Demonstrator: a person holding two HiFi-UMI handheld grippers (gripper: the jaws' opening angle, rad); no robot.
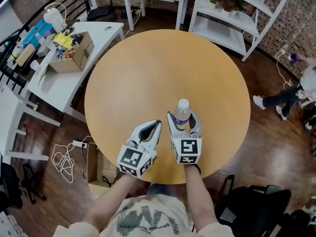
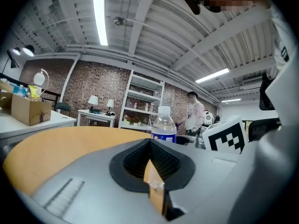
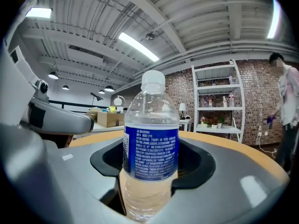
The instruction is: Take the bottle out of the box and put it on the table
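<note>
Right gripper (image 1: 183, 120) clamps the upright, capped bottle (image 3: 150, 153) over the round table (image 1: 148, 73); left gripper (image 1: 157, 124) is closed, empty. Colourful packets (image 1: 64, 41) fill the cardboard box (image 1: 79, 56).

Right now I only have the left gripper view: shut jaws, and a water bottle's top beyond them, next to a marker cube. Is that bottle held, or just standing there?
Observer: Held. In the right gripper view the water bottle stands upright between the pads of the right gripper, which press on its sides.
Reviewer: Is it over the table or off it?
Observer: The head view puts it over the round wooden table, near the person's edge. I cannot tell whether its base touches the top.
Reviewer: Any box near the person?
Observer: Yes, an open cardboard box sits on the floor, partly under the table's edge at the person's left.
</note>
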